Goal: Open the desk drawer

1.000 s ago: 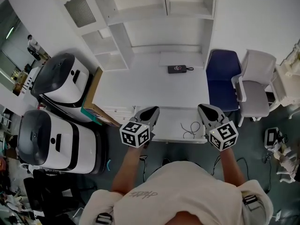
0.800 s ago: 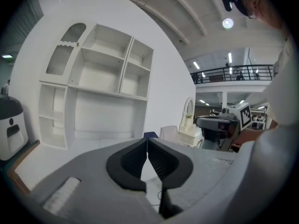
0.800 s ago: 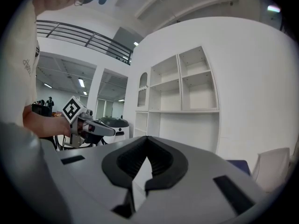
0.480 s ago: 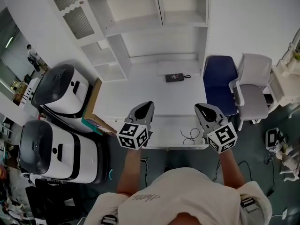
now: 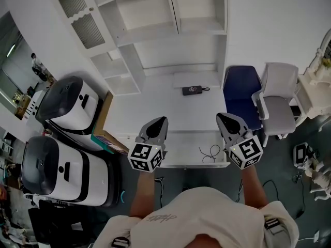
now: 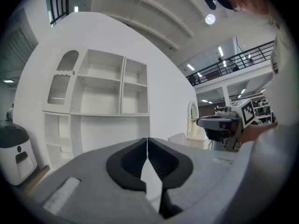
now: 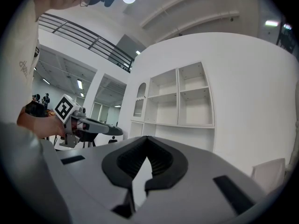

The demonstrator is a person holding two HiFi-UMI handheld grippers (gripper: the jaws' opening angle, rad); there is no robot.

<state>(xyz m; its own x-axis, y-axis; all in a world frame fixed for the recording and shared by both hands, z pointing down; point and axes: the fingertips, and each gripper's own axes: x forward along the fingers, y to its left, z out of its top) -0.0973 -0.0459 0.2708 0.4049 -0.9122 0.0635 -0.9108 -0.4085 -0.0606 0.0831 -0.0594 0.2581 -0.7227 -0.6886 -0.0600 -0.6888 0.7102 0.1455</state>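
A white desk (image 5: pixel 155 105) stands under wall shelves. Its shallow drawer (image 5: pixel 181 156) juts out from the front edge, and a thin black cable (image 5: pixel 209 151) lies in it. My left gripper (image 5: pixel 161 120) hangs over the drawer's left part with its jaws shut on nothing. Over the right end, my right gripper (image 5: pixel 221 117) is also shut and empty. In the left gripper view the left gripper (image 6: pixel 147 143) points at the shelves with its pads pressed together. The right gripper view shows the right gripper (image 7: pixel 146 141) the same way.
A black device (image 5: pixel 193 90) with a cord lies at the desk's back. A blue chair (image 5: pixel 242 89) and a pale chair (image 5: pixel 279 99) stand to the right. Two white-and-black machines (image 5: pixel 64 94) (image 5: pixel 49 169) and a cardboard box (image 5: pixel 103 112) crowd the left. White shelves (image 5: pixel 170 30) rise behind.
The head view has shifted a little, so the desk sits lower in frame. Both grippers stay shut over the drawer, almost unmoved relative to it.
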